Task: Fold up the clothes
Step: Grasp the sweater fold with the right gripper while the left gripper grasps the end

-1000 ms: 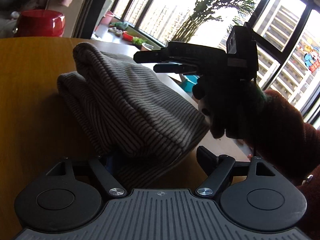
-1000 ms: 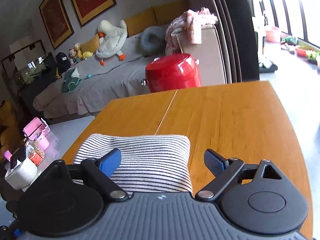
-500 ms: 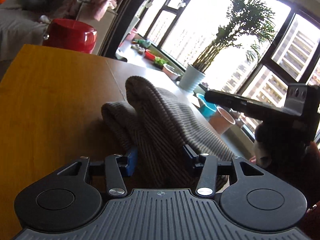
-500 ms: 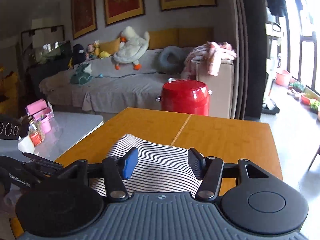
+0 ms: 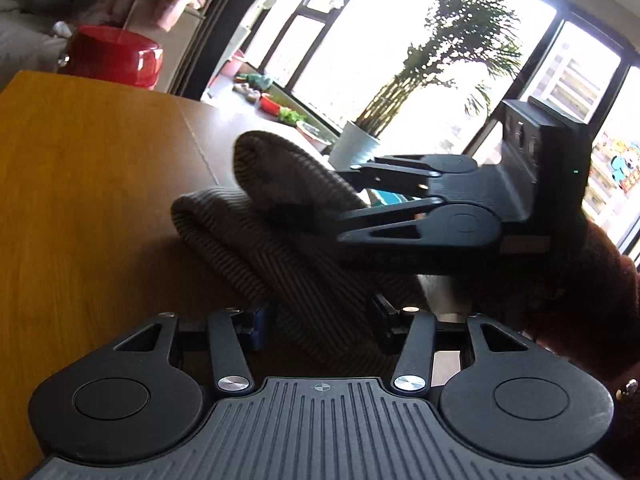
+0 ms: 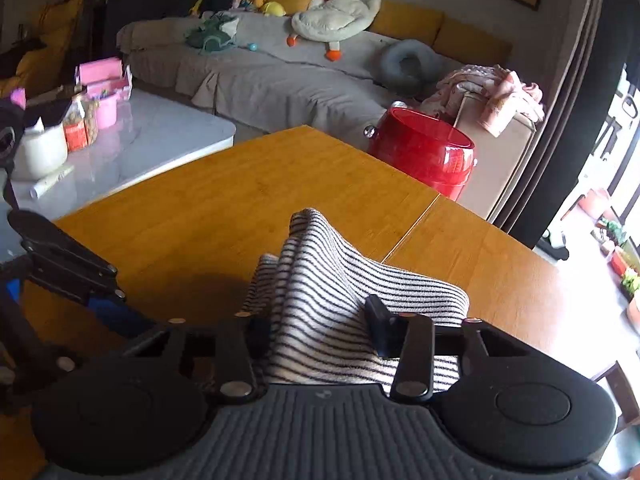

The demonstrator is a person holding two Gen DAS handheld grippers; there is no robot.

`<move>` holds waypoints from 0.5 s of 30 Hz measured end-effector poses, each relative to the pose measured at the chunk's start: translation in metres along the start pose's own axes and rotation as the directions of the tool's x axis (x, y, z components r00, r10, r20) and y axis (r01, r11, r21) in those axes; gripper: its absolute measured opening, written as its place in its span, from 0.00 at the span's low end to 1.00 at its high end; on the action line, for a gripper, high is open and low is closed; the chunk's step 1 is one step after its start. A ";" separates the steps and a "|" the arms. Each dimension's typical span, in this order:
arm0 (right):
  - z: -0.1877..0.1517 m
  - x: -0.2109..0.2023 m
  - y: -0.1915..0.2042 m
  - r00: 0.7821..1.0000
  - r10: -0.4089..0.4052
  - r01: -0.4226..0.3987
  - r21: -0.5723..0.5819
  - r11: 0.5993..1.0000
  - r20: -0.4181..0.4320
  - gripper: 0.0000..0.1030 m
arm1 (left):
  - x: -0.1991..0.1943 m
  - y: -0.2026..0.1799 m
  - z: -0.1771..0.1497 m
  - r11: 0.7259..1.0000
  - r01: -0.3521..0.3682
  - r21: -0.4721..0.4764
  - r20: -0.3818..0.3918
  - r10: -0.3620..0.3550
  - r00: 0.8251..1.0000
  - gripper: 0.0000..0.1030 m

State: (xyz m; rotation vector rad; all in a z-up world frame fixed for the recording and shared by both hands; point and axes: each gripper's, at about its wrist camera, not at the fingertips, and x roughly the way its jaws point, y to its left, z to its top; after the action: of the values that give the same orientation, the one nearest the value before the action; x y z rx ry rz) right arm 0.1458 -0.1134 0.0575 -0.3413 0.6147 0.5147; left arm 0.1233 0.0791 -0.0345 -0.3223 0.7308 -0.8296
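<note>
A folded black-and-white striped garment (image 5: 256,232) lies bunched on the wooden table (image 5: 80,168). My left gripper (image 5: 318,320) is shut on its near edge, with cloth filling the gap between the fingers. My right gripper (image 6: 320,328) is shut on another part of the striped garment (image 6: 320,280) and lifts a fold into a peak. In the left wrist view the right gripper (image 5: 320,196) reaches in from the right and pinches the upper fold. The left gripper's linkage shows at the left edge of the right wrist view (image 6: 68,264).
A red pot (image 6: 424,152) stands just beyond the table's far edge (image 6: 304,130). A sofa with a plush duck (image 6: 336,12) is behind it. A white side table (image 6: 132,144) with jars is at the left. A potted plant (image 5: 356,148) stands by the window.
Both grippers have closed from open onto the striped garment. The right gripper has moved in over the cloth and raised a fold into a peak.
</note>
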 end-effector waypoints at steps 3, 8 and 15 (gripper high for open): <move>0.012 -0.018 -0.023 0.997 0.040 -0.049 0.133 0.990 0.067 0.28 | 0.007 0.003 0.001 1.000 0.016 0.000 -0.024 -0.016 1.000 0.44; 0.023 -0.029 -0.046 0.973 0.197 -0.223 0.256 0.941 0.122 0.27 | 0.022 -0.004 -0.001 0.999 0.020 0.035 -0.061 -0.018 0.998 0.43; -0.002 0.010 -0.011 0.964 0.267 -0.262 0.203 0.943 0.003 0.34 | 0.026 -0.002 -0.002 0.999 0.002 0.036 -0.078 0.001 0.997 0.43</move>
State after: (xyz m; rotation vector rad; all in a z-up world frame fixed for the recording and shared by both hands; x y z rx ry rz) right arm 0.1579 -0.1196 0.0519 -0.0710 0.7352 0.7006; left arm 0.1326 0.0584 -0.0470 -0.2587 0.7872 -0.8583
